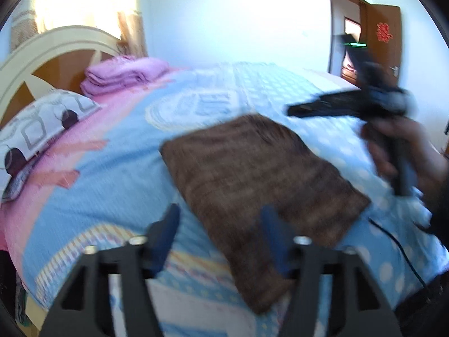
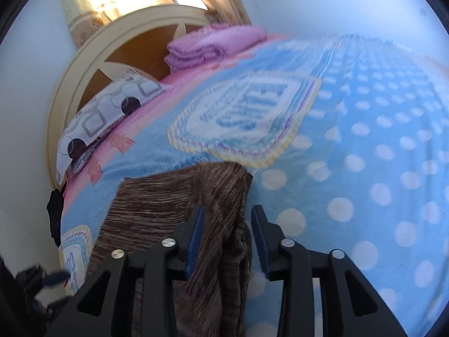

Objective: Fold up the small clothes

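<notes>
A brown folded cloth (image 1: 261,191) lies flat on the blue patterned bedspread (image 1: 118,185). My left gripper (image 1: 220,219) is open above the cloth's near left edge, its right finger over the cloth. The right gripper (image 1: 297,110) shows at the right, held in a hand above the cloth's far right corner. In the right wrist view the right gripper (image 2: 228,213) is open, its jaws apart over the cloth's (image 2: 174,205) right edge, nothing gripped. Both views are blurred.
A folded pink blanket (image 1: 123,74) and a patterned pillow (image 1: 36,129) lie by the cream headboard (image 1: 47,47). An open wooden door (image 1: 384,36) stands at the far right. A black cable (image 1: 398,250) trails over the bedspread at the right.
</notes>
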